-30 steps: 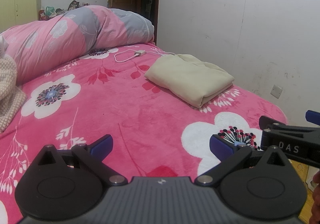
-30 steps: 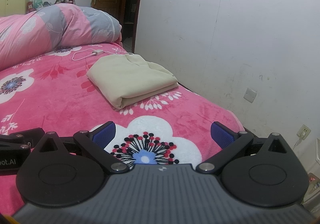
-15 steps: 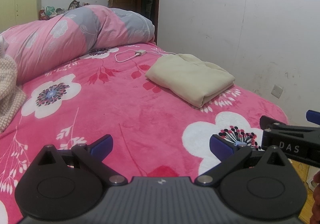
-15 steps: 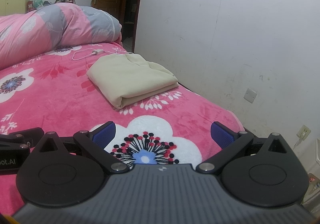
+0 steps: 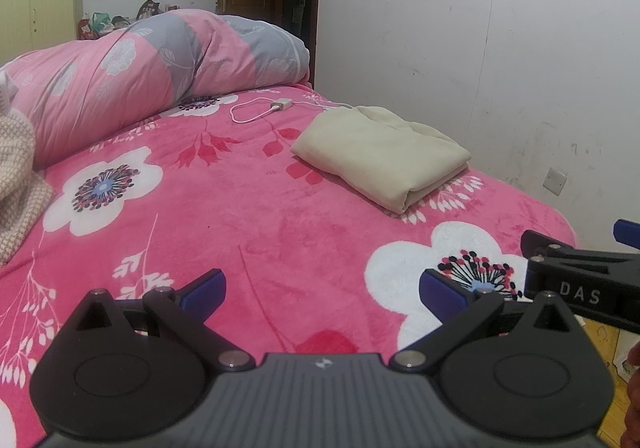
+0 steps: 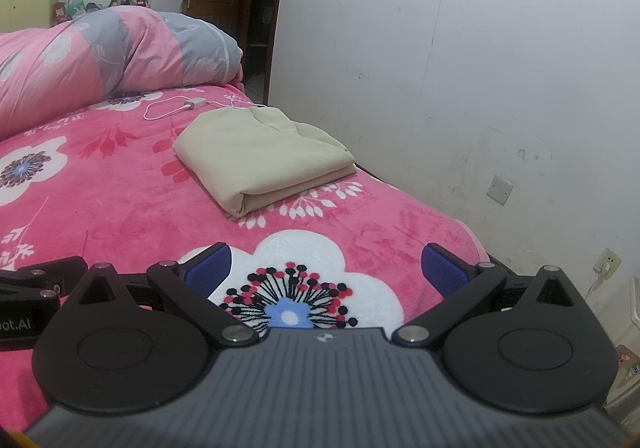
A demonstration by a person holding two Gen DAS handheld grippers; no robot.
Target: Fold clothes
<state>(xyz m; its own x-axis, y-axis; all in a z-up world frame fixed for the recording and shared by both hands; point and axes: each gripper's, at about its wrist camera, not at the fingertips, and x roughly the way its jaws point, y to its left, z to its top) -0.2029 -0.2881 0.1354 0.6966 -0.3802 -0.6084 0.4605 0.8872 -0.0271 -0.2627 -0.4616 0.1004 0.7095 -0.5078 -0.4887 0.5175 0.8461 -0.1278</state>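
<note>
**Both grippers empty, garment folded on the bed**

The cream garment [image 5: 380, 156] lies folded on the pink floral bed [image 5: 248, 216], near the wall-side edge. Left gripper [image 5: 322, 288] hovers low over the blanket, fingers spread wide, nothing held. Right gripper [image 6: 325, 262] sits alongside, fingers equally wide, well short of the garment

Side-by-side low views over bed [image 5: 248, 208]

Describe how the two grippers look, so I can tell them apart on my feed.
Both look alike: the left gripper and right gripper have black linkage arms, round black discs, a ribbed grey body and blue finger pads. White lettering marks their sides.
</note>
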